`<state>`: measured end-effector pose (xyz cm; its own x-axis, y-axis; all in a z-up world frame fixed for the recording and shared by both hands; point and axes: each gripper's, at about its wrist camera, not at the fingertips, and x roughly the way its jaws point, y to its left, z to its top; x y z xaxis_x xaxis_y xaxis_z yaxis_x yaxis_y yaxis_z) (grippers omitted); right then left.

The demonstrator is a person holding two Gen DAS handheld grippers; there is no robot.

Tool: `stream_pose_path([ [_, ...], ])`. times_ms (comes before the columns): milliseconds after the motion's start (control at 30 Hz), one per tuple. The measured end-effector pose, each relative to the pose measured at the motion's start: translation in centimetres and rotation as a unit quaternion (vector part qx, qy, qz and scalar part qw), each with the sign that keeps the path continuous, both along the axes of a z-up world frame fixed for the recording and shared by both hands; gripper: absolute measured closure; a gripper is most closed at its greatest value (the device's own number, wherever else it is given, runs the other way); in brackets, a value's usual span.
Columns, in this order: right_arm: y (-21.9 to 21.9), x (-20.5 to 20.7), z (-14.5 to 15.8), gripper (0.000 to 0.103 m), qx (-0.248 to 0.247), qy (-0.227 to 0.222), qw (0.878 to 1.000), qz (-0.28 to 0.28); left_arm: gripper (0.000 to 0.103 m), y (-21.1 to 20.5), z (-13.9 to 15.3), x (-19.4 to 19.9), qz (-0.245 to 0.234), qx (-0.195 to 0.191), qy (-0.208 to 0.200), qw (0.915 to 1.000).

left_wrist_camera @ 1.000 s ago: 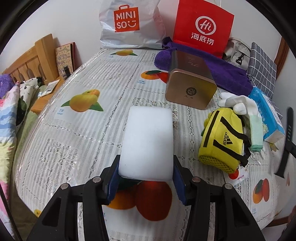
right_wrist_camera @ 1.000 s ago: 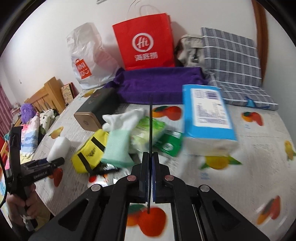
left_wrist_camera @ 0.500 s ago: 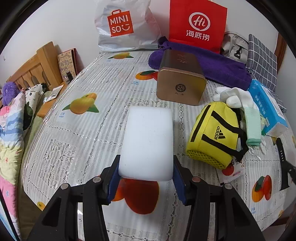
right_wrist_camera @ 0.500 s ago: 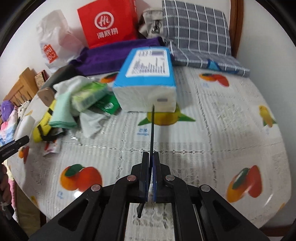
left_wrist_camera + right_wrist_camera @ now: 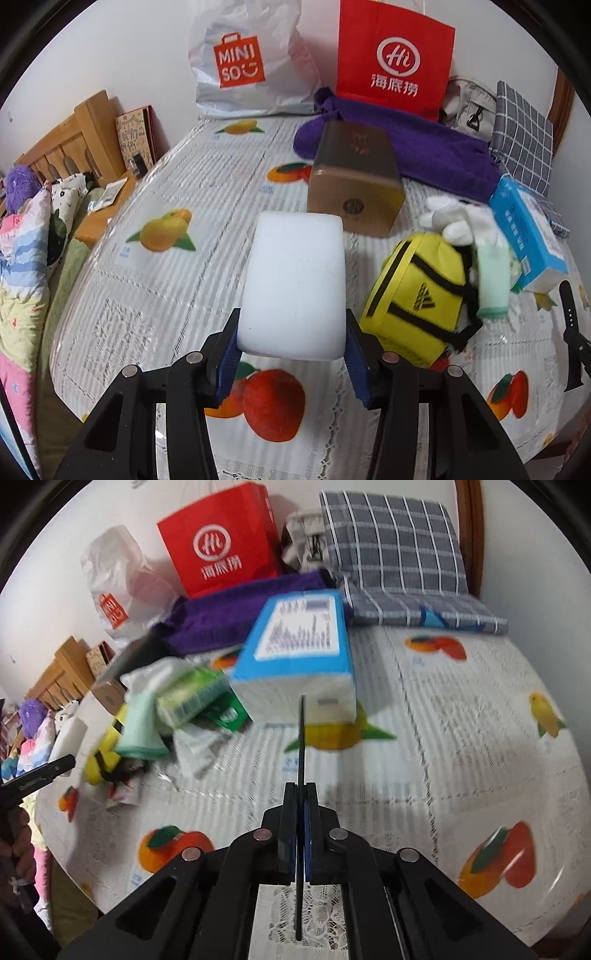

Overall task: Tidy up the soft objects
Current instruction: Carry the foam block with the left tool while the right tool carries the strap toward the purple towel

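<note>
My left gripper (image 5: 291, 347) is shut on a white sponge block (image 5: 295, 284) and holds it above the fruit-print table. To its right lie a yellow pouch (image 5: 417, 299), a mint and white glove (image 5: 484, 258) and a blue tissue pack (image 5: 524, 229). My right gripper (image 5: 301, 812) is shut on a thin black strap (image 5: 302, 746) that sticks up between its fingers, with the blue tissue pack (image 5: 299, 657) just beyond. The glove (image 5: 142, 716), a green packet (image 5: 188, 698) and the yellow pouch (image 5: 103, 753) are piled at the left.
A bronze box (image 5: 354, 177), a purple towel (image 5: 424, 151), a red paper bag (image 5: 395, 59) and a Miniso bag (image 5: 243, 62) stand at the back. A grey checked pillow (image 5: 399, 554) lies at the far right. A bed (image 5: 26, 229) is beside the table's left edge.
My left gripper has drifted slightly back and left with the sponge. My right gripper swung right, away from the soft pile, then a little back toward the tissue pack.
</note>
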<state>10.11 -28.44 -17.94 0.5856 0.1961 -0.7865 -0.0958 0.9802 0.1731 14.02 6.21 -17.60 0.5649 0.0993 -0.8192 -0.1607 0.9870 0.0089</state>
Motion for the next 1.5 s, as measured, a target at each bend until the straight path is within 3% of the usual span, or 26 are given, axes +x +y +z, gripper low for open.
stream_pose_path([
  [467, 1.6, 2.5, 6.8, 0.100, -0.011, -0.053, 0.998, 0.032, 0.055, -1.4, 7.0, 2.3, -0.016, 0.016, -0.057, 0.9981],
  [800, 2.2, 5.0, 11.4, 0.100, -0.022, -0.098, 0.994, 0.036, 0.055, -2.1, 10.3, 5.6, -0.032, 0.012, -0.083, 0.9959],
  [1233, 3.4, 10.2, 12.4, 0.100, -0.024, -0.092, 0.995, 0.022, 0.055, -3.5, 10.9, 11.2, -0.067, 0.000, -0.089, 0.9938],
  [1500, 4.3, 14.0, 13.3, 0.100, -0.021, -0.099, 0.995, 0.026, 0.055, -3.5, 12.7, 14.3, -0.078, 0.002, -0.106, 0.9913],
])
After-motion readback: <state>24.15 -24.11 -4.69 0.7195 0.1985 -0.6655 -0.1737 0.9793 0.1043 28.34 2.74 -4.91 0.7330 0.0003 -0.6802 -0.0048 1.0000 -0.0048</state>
